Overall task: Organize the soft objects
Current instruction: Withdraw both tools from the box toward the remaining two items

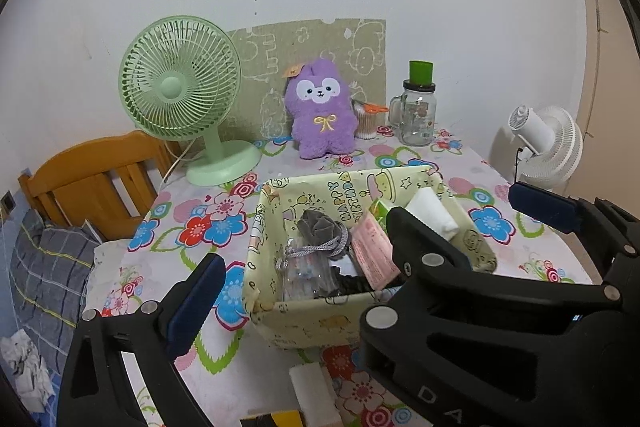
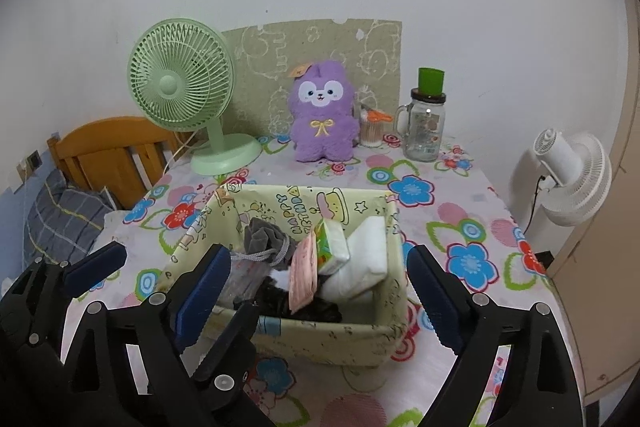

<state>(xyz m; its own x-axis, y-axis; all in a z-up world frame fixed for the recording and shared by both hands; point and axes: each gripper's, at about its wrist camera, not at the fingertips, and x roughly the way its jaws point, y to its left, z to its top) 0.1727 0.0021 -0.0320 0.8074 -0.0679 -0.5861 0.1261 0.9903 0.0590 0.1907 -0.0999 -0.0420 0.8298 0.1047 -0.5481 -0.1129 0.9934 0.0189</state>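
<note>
Grippers: two. Left hand-held gripper and right hand-held gripper, both spread wide with nothing between the fingers, both hovering at the near side of the fabric bin.

One bin on the floral counter, near its middle. Inside I count: one grey drawstring pouch, one white folded cloth leaning against the right wall, one green-and-white tissue pack, one pink packet, one dark bundle at the bottom. Clear plastic item at left, can't tell what.

One purple plush upright at the back of the counter, well apart from the bin. Fans: two, a green fan on the counter and a white fan beside it. One glass jar, one cotton swab tub just beside the plush.
</note>
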